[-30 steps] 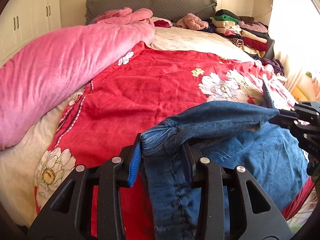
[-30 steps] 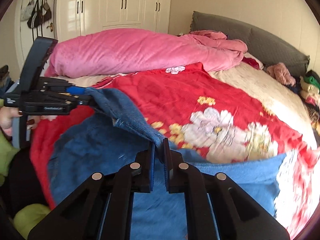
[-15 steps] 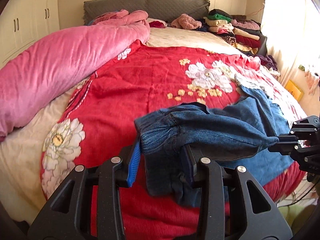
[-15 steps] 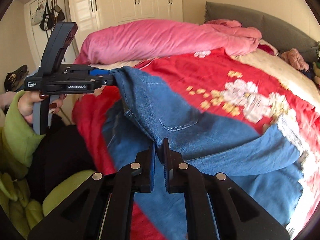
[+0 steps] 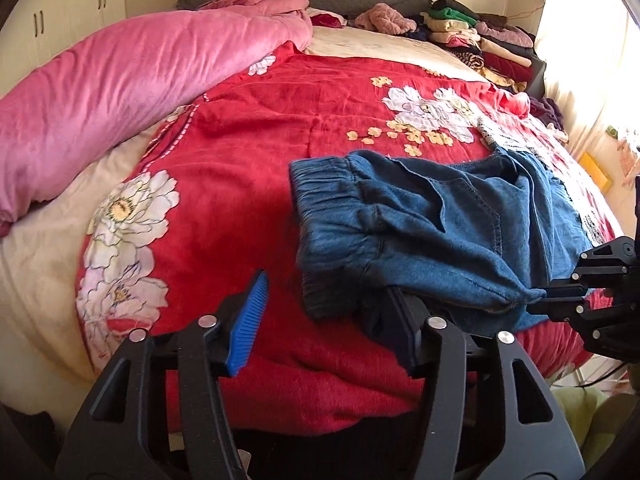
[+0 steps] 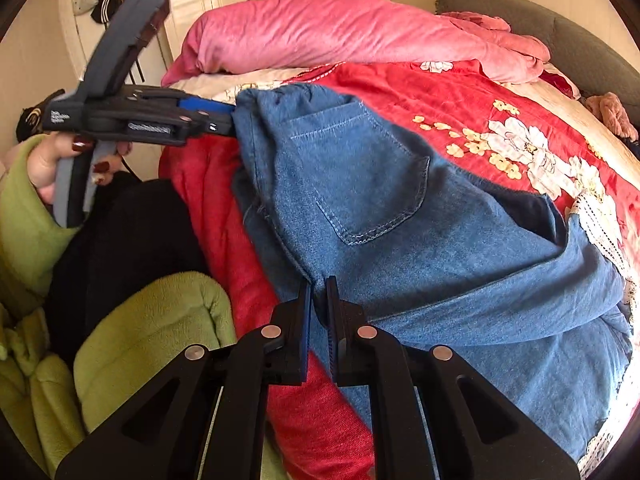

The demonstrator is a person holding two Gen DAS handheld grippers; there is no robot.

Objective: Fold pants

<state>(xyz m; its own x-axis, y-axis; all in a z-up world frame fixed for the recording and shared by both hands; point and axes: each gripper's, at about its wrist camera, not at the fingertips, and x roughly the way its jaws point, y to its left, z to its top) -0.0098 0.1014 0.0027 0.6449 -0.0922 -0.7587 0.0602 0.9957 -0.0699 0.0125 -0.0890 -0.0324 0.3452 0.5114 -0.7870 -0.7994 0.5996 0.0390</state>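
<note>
Red floral bedspread [image 5: 248, 184] w/ pink duvet [image 5: 120, 80] behind: left wrist view, my left gripper [image 5: 324, 320] jaws just spread, pants [image 5: 420, 232] waistband draped on one finger, released. Right wrist view: right gripper [image 6: 318, 312] jaws pinching denim; next, let go & smooth the fold.

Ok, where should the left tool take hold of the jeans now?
The elastic waistband, at its near-left corner, coming from the near edge of the bed. That gathered band is thick and faces the left tool, whose jaws have just been opening, with the corner between them but unpressed. The right tool is shut on the far edge of the jeans.
</note>
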